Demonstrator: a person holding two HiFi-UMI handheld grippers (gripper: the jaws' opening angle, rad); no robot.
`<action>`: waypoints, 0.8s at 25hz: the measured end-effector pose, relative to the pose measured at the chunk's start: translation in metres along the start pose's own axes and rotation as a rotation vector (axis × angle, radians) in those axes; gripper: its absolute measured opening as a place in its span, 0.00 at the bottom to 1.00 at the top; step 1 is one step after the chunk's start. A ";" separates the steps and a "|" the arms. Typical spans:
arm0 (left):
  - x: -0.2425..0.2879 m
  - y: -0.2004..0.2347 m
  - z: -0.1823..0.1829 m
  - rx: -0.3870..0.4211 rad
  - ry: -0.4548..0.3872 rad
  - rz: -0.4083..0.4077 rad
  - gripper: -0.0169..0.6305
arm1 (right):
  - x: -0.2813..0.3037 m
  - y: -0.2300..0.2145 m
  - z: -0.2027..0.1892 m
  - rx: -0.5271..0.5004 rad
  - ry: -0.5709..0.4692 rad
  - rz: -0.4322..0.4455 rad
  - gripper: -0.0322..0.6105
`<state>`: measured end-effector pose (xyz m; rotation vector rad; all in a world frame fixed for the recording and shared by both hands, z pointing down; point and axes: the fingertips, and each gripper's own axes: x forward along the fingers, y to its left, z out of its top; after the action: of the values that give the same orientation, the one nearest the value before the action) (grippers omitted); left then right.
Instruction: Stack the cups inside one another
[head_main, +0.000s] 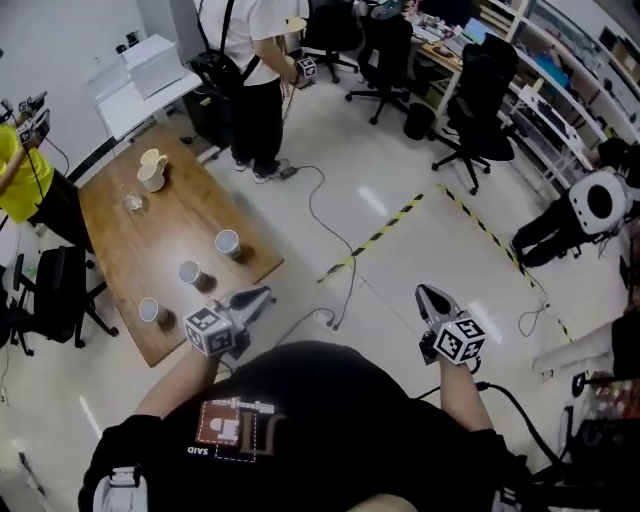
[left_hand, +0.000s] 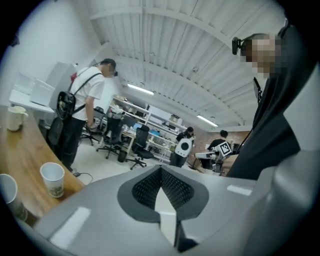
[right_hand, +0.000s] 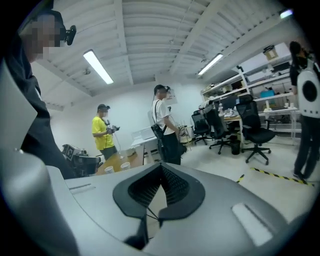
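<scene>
- Left tool (head_main: 260, 297) and right tool (head_main: 430, 295) were both pressed together, empty.
- Stacking hadn't started: cups (head_main: 190, 272) sat apart on the bench (head_main: 120, 235).
- Next I'd need to reach one, tool spread.

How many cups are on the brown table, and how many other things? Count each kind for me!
Paper cups: 3
Cream jug: 1
Small clear item: 1
Total: 5
</scene>
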<state>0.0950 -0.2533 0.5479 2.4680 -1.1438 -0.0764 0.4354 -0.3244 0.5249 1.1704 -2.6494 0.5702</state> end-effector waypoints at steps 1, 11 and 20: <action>-0.003 0.005 0.001 -0.014 -0.017 0.057 0.03 | 0.017 -0.006 0.008 -0.020 0.018 0.044 0.07; -0.105 0.039 0.000 -0.043 -0.172 0.396 0.03 | 0.181 0.075 0.027 -0.167 0.174 0.406 0.07; -0.310 0.074 -0.016 -0.096 -0.271 0.645 0.03 | 0.293 0.262 0.008 -0.272 0.237 0.598 0.07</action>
<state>-0.1595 -0.0613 0.5533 1.9349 -1.9437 -0.2716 0.0446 -0.3623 0.5411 0.2091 -2.7275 0.3801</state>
